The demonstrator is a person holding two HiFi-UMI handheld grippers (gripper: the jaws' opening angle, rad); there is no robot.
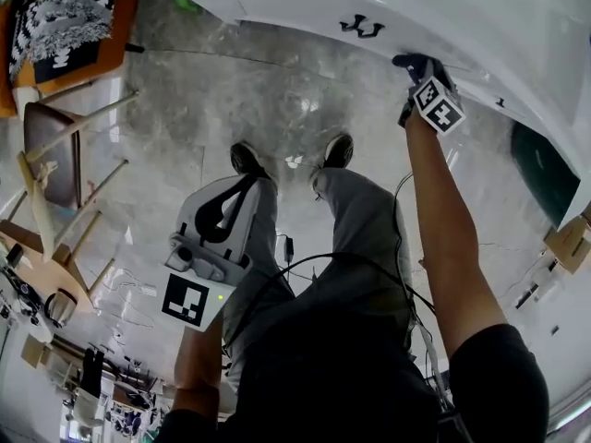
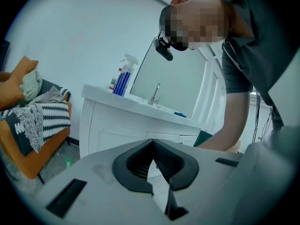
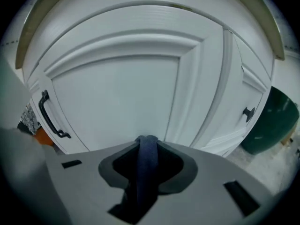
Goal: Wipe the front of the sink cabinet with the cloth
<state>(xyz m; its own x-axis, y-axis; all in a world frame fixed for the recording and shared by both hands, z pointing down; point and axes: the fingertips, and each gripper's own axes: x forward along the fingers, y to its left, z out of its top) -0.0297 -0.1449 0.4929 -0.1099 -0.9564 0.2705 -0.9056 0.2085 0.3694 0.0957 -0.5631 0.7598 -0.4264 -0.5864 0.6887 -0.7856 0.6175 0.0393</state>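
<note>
A person stands over a white sink cabinet [image 3: 117,97], seen from above. The right gripper [image 3: 147,144] has its jaws clamped on a dark blue cloth [image 3: 145,182], with a fold bulging past the tips. The flat door panel lies straight ahead of that fold; whether it touches or sits just off cannot be told. The panel stretches left toward a black handle [image 3: 50,116]. The left gripper [image 2: 153,143] hangs by the person's thigh, well apart from the cabinet, jaws together on nothing — so the right arm looks placed to wipe
</note>
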